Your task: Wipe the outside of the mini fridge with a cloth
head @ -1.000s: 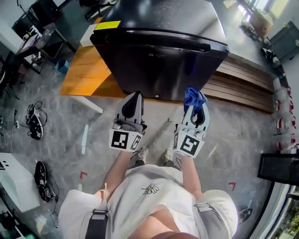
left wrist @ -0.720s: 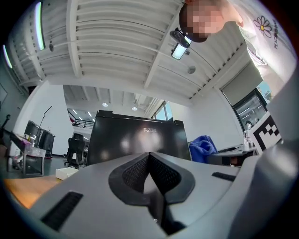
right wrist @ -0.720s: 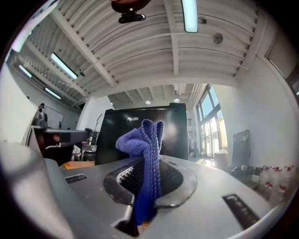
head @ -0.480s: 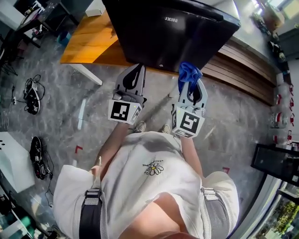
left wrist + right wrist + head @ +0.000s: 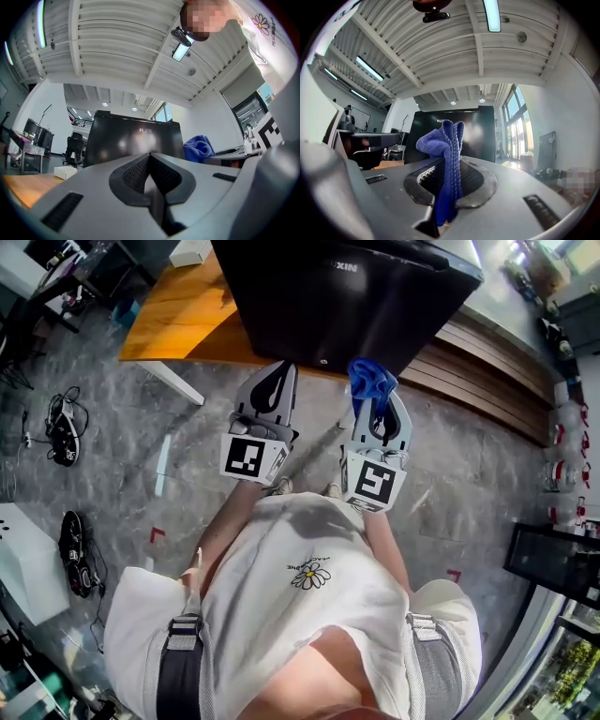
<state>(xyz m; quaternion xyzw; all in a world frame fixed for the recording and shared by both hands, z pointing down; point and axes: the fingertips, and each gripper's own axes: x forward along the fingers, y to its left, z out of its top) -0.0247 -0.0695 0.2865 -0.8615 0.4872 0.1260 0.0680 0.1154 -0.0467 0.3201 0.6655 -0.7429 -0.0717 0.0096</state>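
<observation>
The person is holding both grippers out in front, side by side, tips pointing at the mini fridge. The left gripper is keeping its jaws pressed together on nothing. The right gripper is pinching a blue cloth, whose folds are standing up past the jaw tips. The fridge's black front is facing them just ahead, with open grey floor lying below. The fridge is standing on a wooden table, where a white box is sitting to its left. Cables and shoes are lying well off to the left.
</observation>
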